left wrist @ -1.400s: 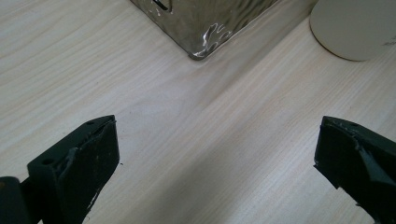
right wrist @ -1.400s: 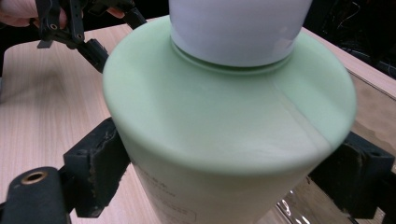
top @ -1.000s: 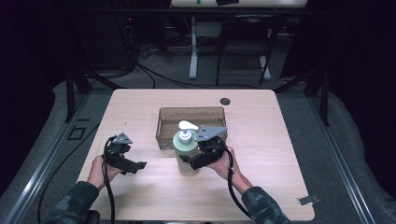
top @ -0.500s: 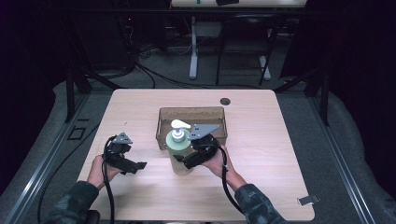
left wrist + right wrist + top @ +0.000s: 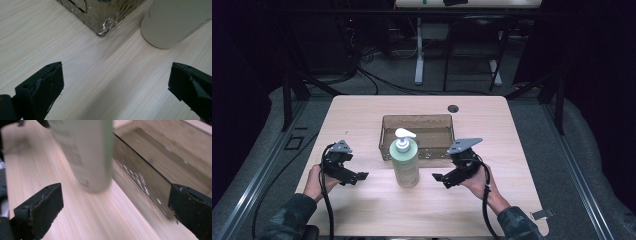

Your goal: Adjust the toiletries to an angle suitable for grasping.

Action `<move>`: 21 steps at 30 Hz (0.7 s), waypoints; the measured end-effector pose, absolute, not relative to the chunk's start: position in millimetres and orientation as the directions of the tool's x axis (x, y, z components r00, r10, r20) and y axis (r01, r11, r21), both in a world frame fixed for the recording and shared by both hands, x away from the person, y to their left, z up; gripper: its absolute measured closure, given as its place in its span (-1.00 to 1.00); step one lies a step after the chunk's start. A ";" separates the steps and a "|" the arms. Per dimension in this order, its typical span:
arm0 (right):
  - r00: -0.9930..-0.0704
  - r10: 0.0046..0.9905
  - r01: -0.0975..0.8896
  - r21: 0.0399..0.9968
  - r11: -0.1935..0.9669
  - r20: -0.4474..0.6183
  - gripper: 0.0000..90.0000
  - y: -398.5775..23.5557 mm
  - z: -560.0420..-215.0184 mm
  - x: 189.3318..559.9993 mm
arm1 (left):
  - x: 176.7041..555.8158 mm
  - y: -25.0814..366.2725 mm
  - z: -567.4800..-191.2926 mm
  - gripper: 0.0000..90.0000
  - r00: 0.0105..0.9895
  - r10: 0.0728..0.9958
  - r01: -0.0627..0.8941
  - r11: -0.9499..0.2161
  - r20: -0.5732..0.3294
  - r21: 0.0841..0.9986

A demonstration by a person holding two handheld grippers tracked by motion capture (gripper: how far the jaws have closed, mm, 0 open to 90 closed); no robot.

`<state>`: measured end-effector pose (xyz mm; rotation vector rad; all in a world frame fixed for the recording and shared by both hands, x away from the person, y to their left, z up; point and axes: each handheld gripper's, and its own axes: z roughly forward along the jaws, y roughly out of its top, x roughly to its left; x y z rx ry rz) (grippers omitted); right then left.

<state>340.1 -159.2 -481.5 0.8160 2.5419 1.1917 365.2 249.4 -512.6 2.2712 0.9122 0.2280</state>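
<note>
Wooden desk [image 5: 362, 120]: one, pale wood grain, rounded corners, with one dark round hole [image 5: 453, 108] near its far edge.
Bottle [image 5: 405, 160]: one, pale green body with a white pump head, stood upright near the middle of the desk, just in front of the tray's near wall; whether it touched the wall could not be told. In the left gripper view its base [image 5: 175, 22] sat on the wood at upper right; in the right gripper view it [image 5: 85, 155] was blurred, beside the tray's wall.
Tray [image 5: 387, 131]: one, brown see-through rectangular box, open on top, just beyond the bottle at the desk's centre; nothing could be made out inside.
Claws: two, one in each of the person's hands.
Left claw [image 5: 357, 176]: left of the bottle and apart from it, close over the desk; jaws spread wide with bare wood between them, holding nothing.
Right claw [image 5: 438, 178]: right of the bottle, near it and apart from it, pointed toward it; jaws spread wide, nothing between them.
Hands: two, left hand [image 5: 318, 181] and right hand [image 5: 479, 181], each wrapped round its gripper, sleeves entering from the near edge.
Cables: two black ones, one trailing from each gripper toward the near edge.
</note>
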 end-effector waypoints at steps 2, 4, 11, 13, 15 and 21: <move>-0.805 0.592 0.412 0.745 0.524 0.029 -1.00 -172.3 -484.0 337.2 | 365.2 248.3 -510.7 -1.00 0.745 0.660 0.550 -0.525 -0.097 0.649; -0.789 0.614 0.437 0.730 0.526 0.030 -1.00 -186.3 -487.9 333.3 | 365.5 247.4 -508.2 -1.00 0.747 0.655 0.552 -0.516 -0.115 0.655; -0.713 0.701 0.519 0.675 0.525 0.004 -1.00 -229.6 -497.7 326.1 | 366.8 240.3 -503.0 -1.00 0.767 0.627 0.547 -0.529 -0.135 0.648; -0.696 0.718 0.540 0.671 0.508 0.016 -1.00 -238.2 -500.2 326.1 | 367.4 237.9 -501.0 -1.00 0.770 0.625 0.542 -0.536 -0.128 0.647; -0.690 0.723 0.541 0.667 0.513 0.004 -1.00 -244.7 -501.6 326.7 | 368.3 236.3 -498.5 -1.00 0.776 0.618 0.534 -0.538 -0.126 0.653; -0.666 0.746 0.558 0.658 0.506 -0.009 -1.00 -256.9 -502.5 330.8 | 371.7 233.0 -488.5 -1.00 0.786 0.606 0.519 -0.533 -0.127 0.668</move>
